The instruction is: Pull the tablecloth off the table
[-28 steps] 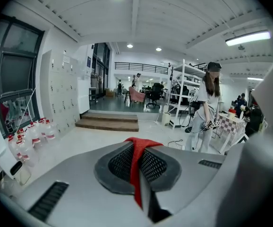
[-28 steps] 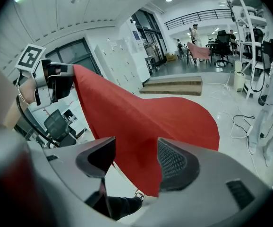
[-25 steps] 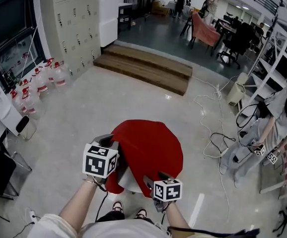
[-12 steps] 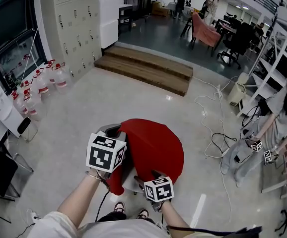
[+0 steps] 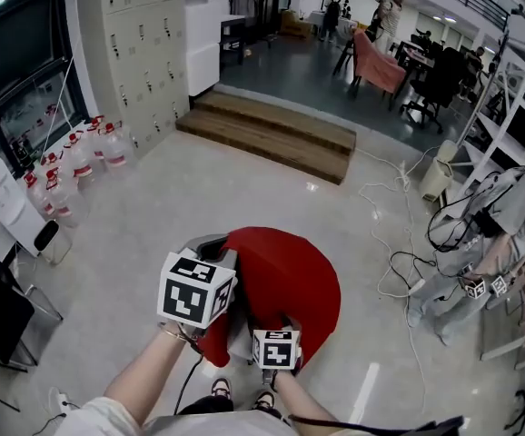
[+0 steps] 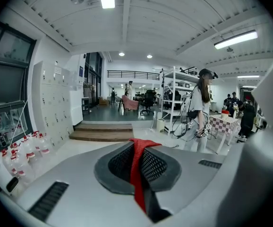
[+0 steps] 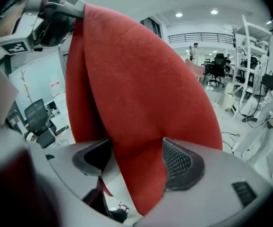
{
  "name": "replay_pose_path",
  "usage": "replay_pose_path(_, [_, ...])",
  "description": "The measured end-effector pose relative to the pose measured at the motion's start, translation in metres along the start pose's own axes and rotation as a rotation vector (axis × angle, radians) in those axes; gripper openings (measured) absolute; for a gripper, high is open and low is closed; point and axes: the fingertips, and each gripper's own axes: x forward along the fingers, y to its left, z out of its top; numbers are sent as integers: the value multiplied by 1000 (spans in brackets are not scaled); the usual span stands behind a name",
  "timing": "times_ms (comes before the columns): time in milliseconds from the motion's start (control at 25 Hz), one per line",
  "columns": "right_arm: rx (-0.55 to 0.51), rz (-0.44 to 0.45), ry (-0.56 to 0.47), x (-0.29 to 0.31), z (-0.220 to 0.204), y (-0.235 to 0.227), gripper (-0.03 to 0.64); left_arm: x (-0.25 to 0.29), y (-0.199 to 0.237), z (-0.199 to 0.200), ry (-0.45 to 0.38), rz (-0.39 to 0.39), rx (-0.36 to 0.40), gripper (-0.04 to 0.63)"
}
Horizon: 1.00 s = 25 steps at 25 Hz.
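Water bottles (image 5: 81, 157) by lockers (image 5: 140, 53), wooden step (image 5: 267, 134), floor cables (image 5: 397, 263) near red tablecloth (image 5: 285, 271)

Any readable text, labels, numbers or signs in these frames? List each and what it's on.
No readable text in any view.
Locker door tags: too small to read.
Water bottle labels: too small to read.
Blue wall sign: blurred.
Marker cube: black-and-white square pattern, no letters.

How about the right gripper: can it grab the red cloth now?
Probably yes: the right gripper has just been opening its jaws; they stand apart with a fold of the tablecloth between them, nothing blocking.
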Motion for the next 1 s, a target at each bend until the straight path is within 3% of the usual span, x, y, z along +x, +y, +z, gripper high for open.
replay_pose_path(160, [69,-67,-24,2,9,-9,336,-4,1,3,-10,-16,3,18])
replay_pose_path(400, [150,-143,-98,-8,24,-33,160,-7,18,-2,-24,-44,26,18])
replay_pose_path(480, [144,-175,-116,-18,28,-44,47,-4,19,-8,-25,-61,35,20])
replay_pose_path(640, [244,-185,-144,-37,39,-70,34,9,30,-20,-4,-81,35,18])
replay_pose_path(840, [291,-238,-190,-71,56,-100,34,28,35,-46,47,-113,-41,20])
replay_pose_path(1000, [355,-288,-271,-104,74,-115,33,33,25,-43,50,-174,-33,19])
